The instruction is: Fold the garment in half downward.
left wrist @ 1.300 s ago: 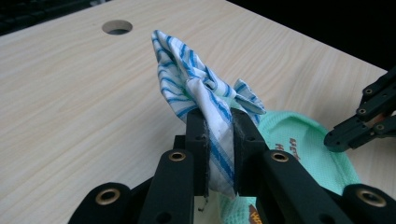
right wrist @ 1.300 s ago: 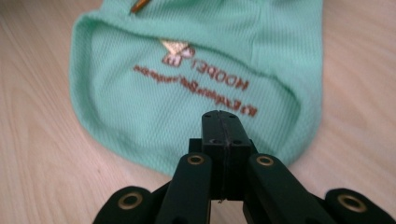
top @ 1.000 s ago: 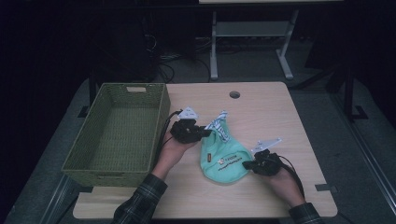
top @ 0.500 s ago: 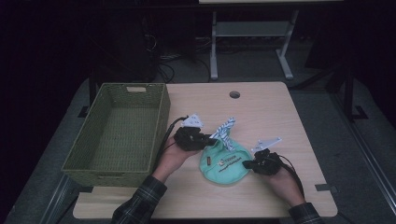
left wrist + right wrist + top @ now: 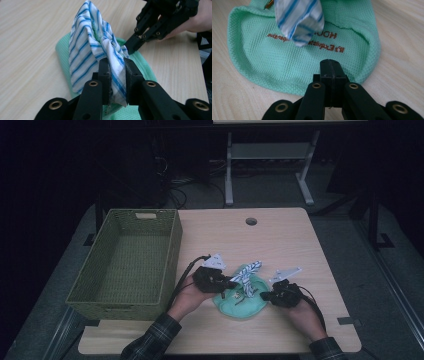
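1. The left gripper (image 5: 117,75) is clamped on a blue-and-white striped cloth (image 5: 92,47). Its two pads press a bunched edge of the fabric between them, and the rest rises as a gathered peak above the jaws. The jaws have just eased open slightly, yet the cloth remains pinched.

2. The striped cloth stands over a green knitted garment (image 5: 294,62) lying flat on the wooden table (image 5: 280,240), near the person's edge. The high view shows the cloth (image 5: 248,272) between the two grippers, on top of the garment (image 5: 245,302).

3. The right gripper (image 5: 331,72) has its jaws fully together, tips resting at the near hem of the green garment. No fabric can be seen between them. Judged purpose: to pin the garment down so it stays put while the other piece is drawn off.

4. In the left gripper view the right gripper's tip (image 5: 133,43) sits against the green fabric just beside the striped cloth, consistent with a hold-down.

5. A woven green basket (image 5: 130,260) stands on the left side of the table, well apart from the garments. It is the likely destination.

6. Risk: the grip is on a thin edge and may slip.
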`<action>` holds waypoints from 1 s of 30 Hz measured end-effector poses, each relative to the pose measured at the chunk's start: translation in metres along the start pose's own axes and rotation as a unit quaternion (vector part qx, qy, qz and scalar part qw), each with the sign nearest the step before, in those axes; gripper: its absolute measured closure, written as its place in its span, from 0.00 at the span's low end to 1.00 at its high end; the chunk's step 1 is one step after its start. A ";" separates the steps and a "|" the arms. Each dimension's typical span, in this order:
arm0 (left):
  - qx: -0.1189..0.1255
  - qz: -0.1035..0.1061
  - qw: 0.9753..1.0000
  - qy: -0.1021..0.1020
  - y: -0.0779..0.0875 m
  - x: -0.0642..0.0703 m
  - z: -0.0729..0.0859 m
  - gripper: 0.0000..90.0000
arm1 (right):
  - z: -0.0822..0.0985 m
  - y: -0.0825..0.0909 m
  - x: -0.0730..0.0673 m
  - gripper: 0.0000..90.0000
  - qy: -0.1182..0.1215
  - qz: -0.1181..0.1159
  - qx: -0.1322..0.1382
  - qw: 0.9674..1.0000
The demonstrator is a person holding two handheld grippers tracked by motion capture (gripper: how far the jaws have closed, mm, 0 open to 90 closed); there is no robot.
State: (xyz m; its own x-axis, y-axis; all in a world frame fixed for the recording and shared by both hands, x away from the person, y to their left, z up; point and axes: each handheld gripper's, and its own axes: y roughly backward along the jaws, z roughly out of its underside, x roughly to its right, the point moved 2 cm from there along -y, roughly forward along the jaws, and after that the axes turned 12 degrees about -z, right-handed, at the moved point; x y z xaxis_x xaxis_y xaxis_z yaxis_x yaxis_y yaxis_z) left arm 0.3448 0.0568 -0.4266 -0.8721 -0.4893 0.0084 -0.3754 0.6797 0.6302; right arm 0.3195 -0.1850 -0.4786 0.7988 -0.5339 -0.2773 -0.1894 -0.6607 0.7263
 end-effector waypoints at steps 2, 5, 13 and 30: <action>0.005 -0.003 1.000 0.006 0.000 0.001 -0.001 0.75 | 0.000 0.001 0.000 1.00 0.004 0.002 -0.004 1.000; 0.010 -0.007 1.000 0.008 0.002 0.000 -0.004 0.66 | 0.000 0.001 0.000 1.00 0.007 0.004 -0.005 1.000; 0.027 -0.003 1.000 0.002 0.010 -0.002 -0.018 0.60 | -0.002 0.005 -0.001 1.00 0.006 0.010 0.000 1.000; 0.015 -0.013 1.000 0.005 -0.007 -0.022 -0.042 0.96 | 0.000 0.014 0.003 1.00 -0.002 0.016 0.015 1.000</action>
State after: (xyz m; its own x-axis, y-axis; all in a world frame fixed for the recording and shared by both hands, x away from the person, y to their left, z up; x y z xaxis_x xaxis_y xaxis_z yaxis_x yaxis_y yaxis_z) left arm 0.3795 0.0394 -0.3990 -0.8590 -0.5120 -0.0008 -0.4076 0.6829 0.6063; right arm 0.3192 -0.1965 -0.4694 0.7904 -0.5562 -0.2569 -0.2315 -0.6594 0.7152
